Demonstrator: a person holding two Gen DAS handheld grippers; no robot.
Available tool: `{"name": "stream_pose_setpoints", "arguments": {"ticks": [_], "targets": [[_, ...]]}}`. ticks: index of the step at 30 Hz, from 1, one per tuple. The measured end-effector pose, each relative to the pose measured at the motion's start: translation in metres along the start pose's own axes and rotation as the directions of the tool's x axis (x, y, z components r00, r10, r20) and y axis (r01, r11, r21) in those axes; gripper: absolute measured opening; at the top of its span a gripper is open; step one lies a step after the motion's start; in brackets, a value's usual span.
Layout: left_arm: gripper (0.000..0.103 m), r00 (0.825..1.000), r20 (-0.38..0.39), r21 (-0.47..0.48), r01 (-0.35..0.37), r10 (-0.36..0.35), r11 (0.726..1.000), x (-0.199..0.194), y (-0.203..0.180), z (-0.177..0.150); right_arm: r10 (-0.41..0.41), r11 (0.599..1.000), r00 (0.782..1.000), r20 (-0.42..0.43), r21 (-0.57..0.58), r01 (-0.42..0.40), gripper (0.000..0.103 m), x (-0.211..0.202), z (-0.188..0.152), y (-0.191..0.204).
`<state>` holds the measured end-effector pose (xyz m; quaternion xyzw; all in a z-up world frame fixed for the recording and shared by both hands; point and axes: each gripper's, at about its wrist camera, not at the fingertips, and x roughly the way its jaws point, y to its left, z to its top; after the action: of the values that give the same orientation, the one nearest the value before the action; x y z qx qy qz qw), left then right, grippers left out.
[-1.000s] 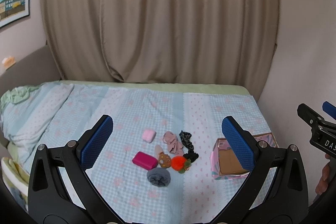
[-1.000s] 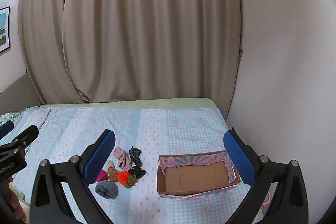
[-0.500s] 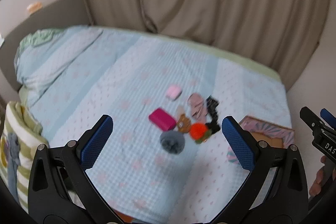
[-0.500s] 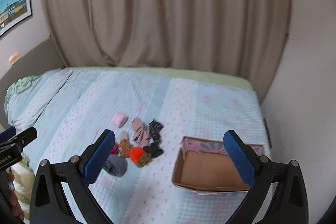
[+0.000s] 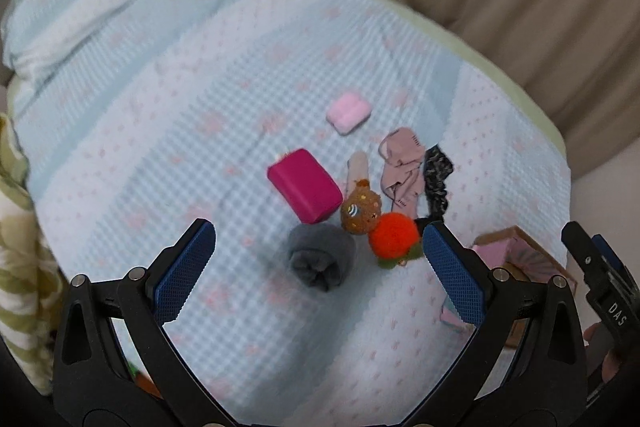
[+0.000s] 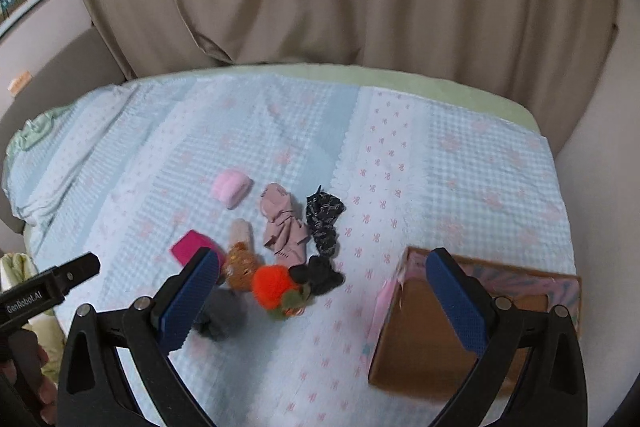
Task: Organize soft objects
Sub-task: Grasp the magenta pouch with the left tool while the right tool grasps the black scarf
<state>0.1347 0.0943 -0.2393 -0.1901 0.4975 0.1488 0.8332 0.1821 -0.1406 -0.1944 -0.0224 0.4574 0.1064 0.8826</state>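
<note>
Both my claws have dropped toward the bed in the last second, so the pile now sits right under them instead of far off; I judge the first pick is about to start. My left claw (image 5: 318, 263) is spread wide and empty, with the grey rolled sock (image 5: 322, 257) nearest, framed between its fingers. My right claw (image 6: 334, 301) is equally wide and empty, hanging between the pile and the cardboard box (image 6: 420, 343).

That box lies on the bedspread (image 6: 400, 155) to the right of the pile, and the part of its floor I can see is bare, so nothing has been sorted yet.

Just past the sock sit the orange pompom (image 5: 394, 237), the brown plush (image 5: 360, 213) and the magenta block (image 5: 306, 185). Farther on are the pink sock (image 5: 402, 169), the dark scrunchie (image 5: 436, 177), and finally the pale pink pad (image 5: 348, 111).
</note>
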Motion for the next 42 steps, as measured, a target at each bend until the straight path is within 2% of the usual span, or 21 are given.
{"name": "stream_pose_setpoints", "arguments": {"ticks": [5, 10, 15, 18, 23, 25, 27, 28, 30, 32, 35, 42], "targets": [[0.102, 0.996, -0.089, -0.052, -0.007, 0.002, 0.999, 0.078, -0.002, 0.015, -0.015, 1.000, 0.997, -0.071, -0.015, 0.014, 0.103, 0.077, 0.018, -0.005], [0.102, 0.987, -0.159, -0.140, -0.018, -0.005, 0.990, 0.160, 0.003, 0.027, -0.025, 1.000, 0.986, -0.167, 0.014, 0.028, 0.102, 0.154, 0.024, -0.011], [0.102, 0.976, -0.213, -0.178, -0.077, 0.038, 0.981, 0.226, 0.009, 0.031, -0.023, 0.999, 0.968, -0.251, 0.039, 0.034, 0.094, 0.215, 0.023, -0.013], [0.102, 0.968, -0.242, -0.191, -0.118, 0.069, 0.974, 0.251, 0.015, 0.028, -0.017, 0.998, 0.954, -0.301, 0.055, 0.035, 0.090, 0.246, 0.020, -0.015], [0.099, 0.958, -0.271, -0.254, -0.162, 0.091, 0.954, 0.283, 0.024, 0.026, 0.025, 0.997, 0.926, -0.377, 0.071, 0.002, 0.068, 0.289, 0.014, -0.015], [0.095, 0.956, -0.278, -0.278, -0.171, 0.092, 0.945, 0.295, 0.026, 0.026, 0.050, 0.996, 0.918, -0.393, 0.093, -0.014, 0.062, 0.298, 0.013, -0.017], [0.090, 0.952, -0.290, -0.280, -0.180, 0.096, 0.943, 0.305, 0.025, 0.026, 0.042, 0.996, 0.922, -0.385, 0.086, -0.010, 0.060, 0.302, 0.014, -0.017], [0.083, 0.949, -0.295, -0.268, -0.196, 0.113, 0.943, 0.309, 0.022, 0.026, 0.038, 0.997, 0.925, -0.377, 0.076, -0.010, 0.055, 0.302, 0.015, -0.017], [0.079, 0.946, -0.283, -0.233, -0.229, 0.160, 0.945, 0.311, 0.014, 0.026, 0.038, 0.998, 0.930, -0.365, 0.060, -0.017, 0.046, 0.301, 0.017, -0.015], [0.071, 0.947, -0.274, -0.228, -0.236, 0.170, 0.945, 0.311, 0.009, 0.024, 0.048, 0.998, 0.934, -0.355, 0.058, -0.029, 0.037, 0.298, 0.018, -0.014], [0.060, 0.954, -0.262, -0.252, -0.217, 0.149, 0.943, 0.309, 0.009, 0.024, 0.059, 0.997, 0.935, -0.348, 0.071, -0.037, 0.036, 0.294, 0.019, -0.016], [0.046, 0.964, -0.239, -0.232, -0.171, 0.114, 0.957, 0.293, 0.010, 0.026, 0.078, 0.993, 0.943, -0.323, 0.110, -0.045, 0.033, 0.274, 0.019, -0.020]]}}
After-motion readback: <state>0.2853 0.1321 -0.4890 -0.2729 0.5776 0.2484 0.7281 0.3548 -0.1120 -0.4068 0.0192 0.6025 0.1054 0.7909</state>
